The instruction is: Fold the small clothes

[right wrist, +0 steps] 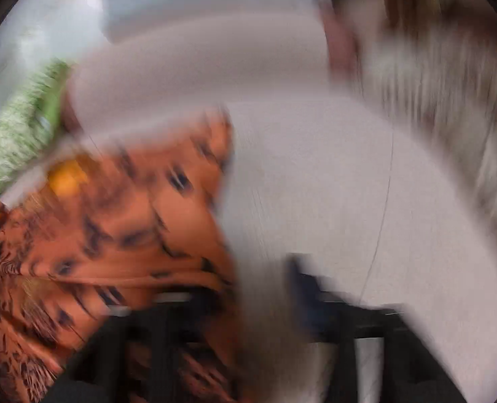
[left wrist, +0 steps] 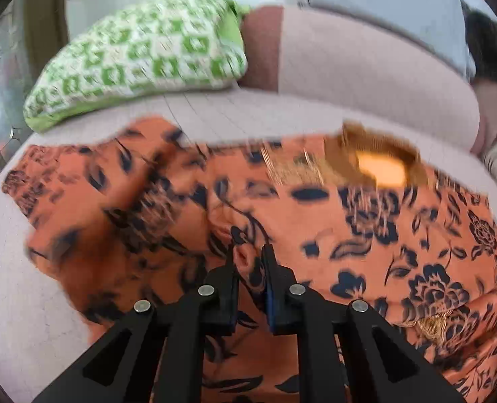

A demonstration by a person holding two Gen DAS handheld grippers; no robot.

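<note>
Sofa (left wrist: 349, 77), pale pink-grey, fills both views; seat cushion carries everything, backrest runs across at 12 o'clock. Orange garment (left wrist: 365, 221) with dark floral print lies spread over the seat, taking up most of the left wrist view from 9 o'clock to 4 o'clock; collar with a yellow-orange label sits at its top edge around 1 o'clock. In the right wrist view the same garment (right wrist: 114, 235) lies at 8 o'clock, very blurred, with bare seat cushion (right wrist: 332, 184) from centre to 3 o'clock. Green-and-white patterned pillow (left wrist: 141, 53) leans on the seat at 10 o'clock, well apart from the garment's centre, near its upper left edge. Striped pale cloth (right wrist: 449, 100) at 2 o'clock in the right wrist view, too smeared to identify.

Left gripper (left wrist: 250, 258) at 6 o'clock: fingers nearly closed, pinching a small ridge of the orange fabric between the tips. Right gripper (right wrist: 248, 285) at 6 o'clock: fingers stand wide apart, left one over the garment's edge, right one over bare cushion; nothing gripped between them as far as the blur allows.
</note>
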